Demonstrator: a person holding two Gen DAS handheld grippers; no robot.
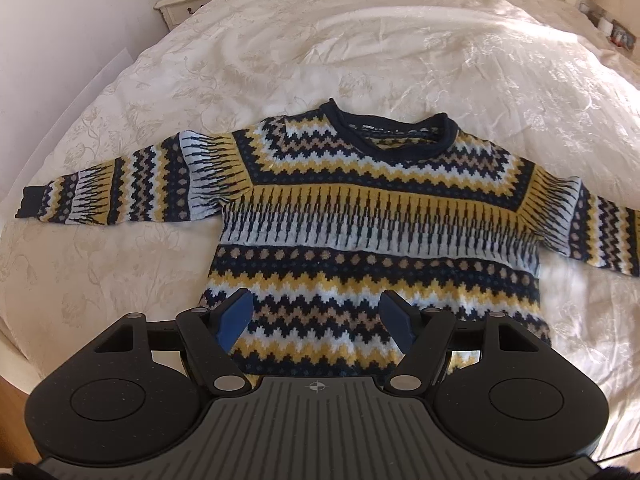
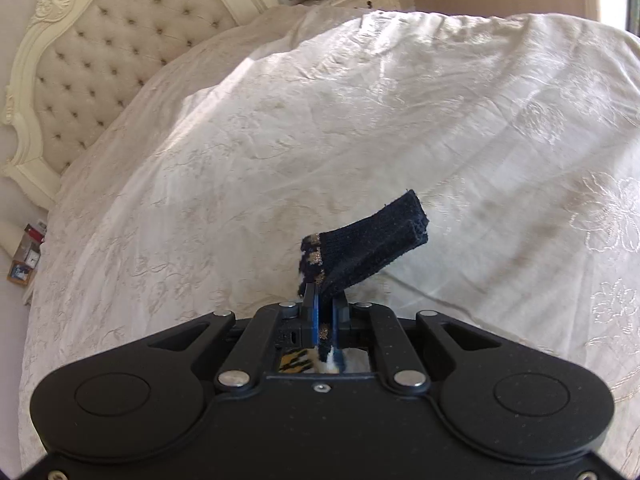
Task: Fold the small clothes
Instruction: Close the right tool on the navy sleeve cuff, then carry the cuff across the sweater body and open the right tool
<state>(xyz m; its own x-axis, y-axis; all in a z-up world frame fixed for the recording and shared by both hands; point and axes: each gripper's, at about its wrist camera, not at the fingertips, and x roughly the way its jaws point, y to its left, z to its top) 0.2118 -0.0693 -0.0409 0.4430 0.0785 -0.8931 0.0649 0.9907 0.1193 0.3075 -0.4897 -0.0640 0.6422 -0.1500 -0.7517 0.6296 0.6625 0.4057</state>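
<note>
In the left wrist view, the left gripper (image 1: 316, 316) hangs over the lower hem of the sweater (image 1: 360, 216), its two blue-padded fingers (image 1: 236, 314) spread wide apart with nothing between them. The hem shows in the gap between the fingers, at 6 o'clock in the picture, though whether the pads touch the knit cannot be told. From there the sweater runs away toward 12 o'clock, lying flat and face up on the cream bedspread (image 1: 360, 40): bands of navy, yellow, white and tan zigzag first, then a yellow and white spiked band across the chest, then the navy rolled collar (image 1: 390, 136) farthest off. One sleeve stretches out toward 9 o'clock and ends in a navy cuff (image 1: 30, 200) resting on the bedspread; the other sleeve runs off the picture at 3 o'clock. Beyond the bed, at 11 o'clock, stands a pale bedside table (image 1: 188, 2) with a framed picture and a small clock on it.

In the right wrist view, the right gripper (image 2: 325, 320) has its fingers pressed together on a sleeve of the sweater. Patterned knit shows just behind the pads, inside the gripper's body, and the navy sleeve cuff (image 2: 372, 240) sticks out past the fingertips, lifted clear of the bedspread and leaning toward 1 o'clock. Farther off lies the embroidered bedspread, sunlit on the right, and at 10 o'clock rises the tufted cream headboard (image 2: 108, 64).
</note>
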